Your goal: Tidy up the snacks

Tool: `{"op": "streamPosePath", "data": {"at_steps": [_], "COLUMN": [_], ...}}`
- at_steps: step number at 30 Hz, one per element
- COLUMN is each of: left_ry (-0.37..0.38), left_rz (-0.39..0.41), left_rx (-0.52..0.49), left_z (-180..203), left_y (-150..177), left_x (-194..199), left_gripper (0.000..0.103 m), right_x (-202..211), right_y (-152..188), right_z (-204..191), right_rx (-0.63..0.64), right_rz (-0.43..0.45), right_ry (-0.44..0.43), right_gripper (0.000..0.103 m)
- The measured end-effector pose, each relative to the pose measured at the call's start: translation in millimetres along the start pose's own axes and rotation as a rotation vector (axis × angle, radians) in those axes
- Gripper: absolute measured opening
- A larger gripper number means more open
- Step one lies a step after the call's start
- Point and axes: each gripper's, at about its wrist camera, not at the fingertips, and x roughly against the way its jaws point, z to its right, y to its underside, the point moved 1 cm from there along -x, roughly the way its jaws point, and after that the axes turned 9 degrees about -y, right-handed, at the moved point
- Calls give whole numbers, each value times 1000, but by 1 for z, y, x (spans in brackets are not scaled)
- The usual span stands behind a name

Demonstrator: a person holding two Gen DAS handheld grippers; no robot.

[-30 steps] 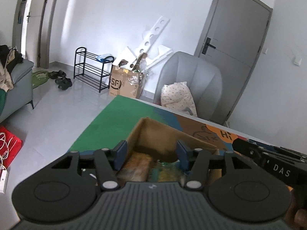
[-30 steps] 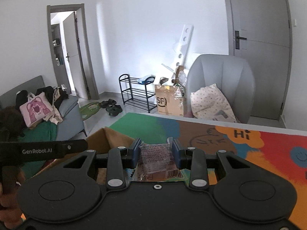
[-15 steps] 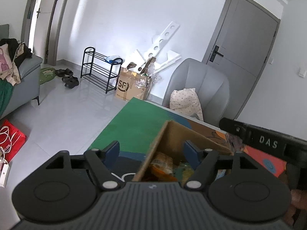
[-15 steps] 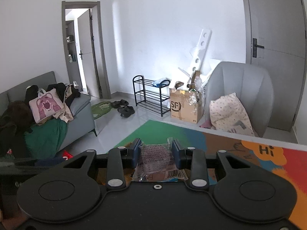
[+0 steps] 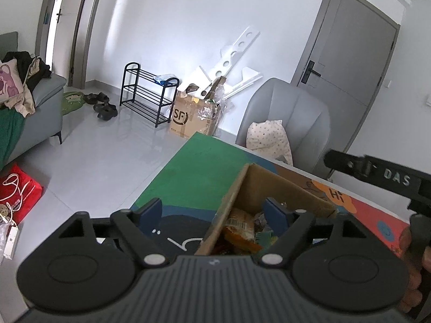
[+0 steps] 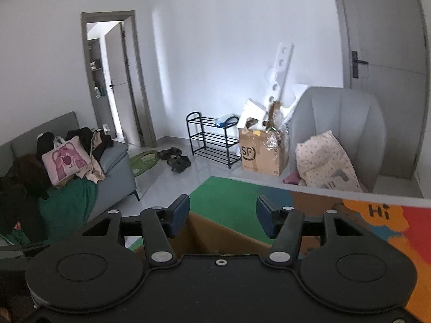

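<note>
With both grippers' jaws just opened and empty above the cardboard box [image 5: 272,188], my right gripper [image 6: 223,216] dropped its packet; next I fetch another snack.

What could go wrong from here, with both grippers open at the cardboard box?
The left gripper straddles the cardboard box wall, so closing or pushing might tip or drag it. The right gripper, jaws just opened and empty, hangs over the box close to the other; they could collide.
</note>
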Motion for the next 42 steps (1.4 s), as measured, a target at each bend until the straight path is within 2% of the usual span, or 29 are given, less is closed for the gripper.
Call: {"op": "streamPosePath", "data": {"at_steps": [11, 16, 20, 30, 35, 42], "left_ry": [-1, -6, 2, 18, 41, 76], "left_rz": [27, 37, 43, 39, 31, 33], "left_rx": [-26, -54, -70, -135, -162, -182], "left_z": [16, 32, 44, 69, 78, 87], "left_y": [2, 6, 11, 25, 29, 37], "left_x": [24, 38, 51, 80, 94, 116], "left_gripper": [89, 92, 98, 103, 103, 103], "right_x": [41, 63, 86, 134, 152, 173], "right_y": [14, 19, 24, 33, 36, 45], "right_z": [25, 31, 38, 51, 49, 47], "right_rx": [-78, -88, -102, -127, -127, -139], "right_rz": [-5, 3, 4, 32, 50, 57], "right_ry": [32, 52, 76, 110, 115, 129], "right_gripper": [57, 61, 73, 96, 103, 103]}}
